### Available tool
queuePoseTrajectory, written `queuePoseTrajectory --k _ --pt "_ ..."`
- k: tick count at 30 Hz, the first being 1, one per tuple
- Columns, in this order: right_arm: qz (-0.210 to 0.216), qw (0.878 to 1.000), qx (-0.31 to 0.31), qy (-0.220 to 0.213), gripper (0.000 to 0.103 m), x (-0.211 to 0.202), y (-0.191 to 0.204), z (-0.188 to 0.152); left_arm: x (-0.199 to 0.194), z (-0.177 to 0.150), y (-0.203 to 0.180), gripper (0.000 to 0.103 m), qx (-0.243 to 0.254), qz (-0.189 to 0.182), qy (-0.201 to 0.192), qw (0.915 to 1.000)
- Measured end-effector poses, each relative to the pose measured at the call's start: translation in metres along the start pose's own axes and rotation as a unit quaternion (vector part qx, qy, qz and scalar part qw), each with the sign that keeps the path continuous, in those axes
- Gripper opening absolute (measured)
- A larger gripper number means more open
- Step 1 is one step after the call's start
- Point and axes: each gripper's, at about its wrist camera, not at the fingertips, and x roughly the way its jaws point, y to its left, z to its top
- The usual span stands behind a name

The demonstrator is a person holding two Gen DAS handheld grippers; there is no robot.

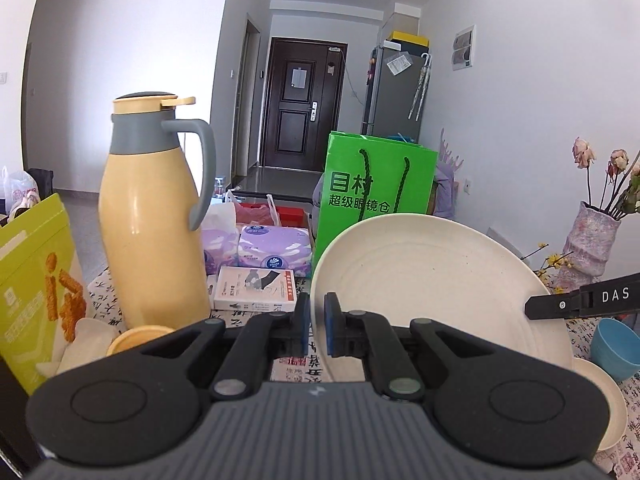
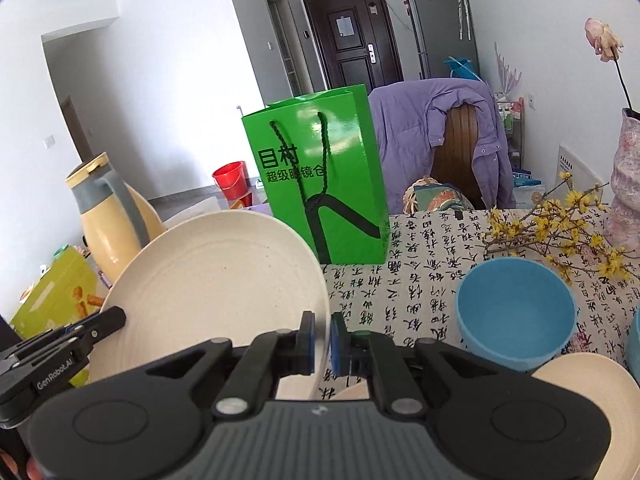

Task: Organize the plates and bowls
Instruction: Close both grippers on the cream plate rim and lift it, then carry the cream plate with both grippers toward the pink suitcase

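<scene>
Two grippers hold one cream plate (image 1: 432, 280) by opposite edges. The plate is round, matte and faintly speckled, with shallow concentric rings, and it is tilted up off the table at the centre of both views. The left gripper (image 1: 316, 326) is clenched on the plate's left rim, its blue pads (image 1: 330, 328) pressed to either side of the edge. The right gripper (image 2: 322, 344) is clenched on the plate's right rim in the same manner.

At the lower right of the right wrist view, a smooth blue bowl (image 2: 516, 316) rests upright, touching a second cream plate (image 2: 600, 392) that lies flat in the corner. The table (image 2: 400, 280) carries a pale cloth printed with black characters.

A glossy green paper bag (image 2: 320, 172) with rope handles stands behind the held plate, upper centre. A yellow jug (image 1: 148, 220) with a grey handle stands at the left of the left wrist view. A mottled vase (image 1: 588, 248) and yellow flowering twigs (image 2: 560, 220) occupy the right edge.
</scene>
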Motion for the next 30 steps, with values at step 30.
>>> queuePoseTrajectory --k 30 --pt "0.031 0.994 -0.093 -0.038 0.009 -0.153 0.034 -0.255 -0.229 -0.205 0.004 0.008 -0.044 0.019 -0.023 0.9986"
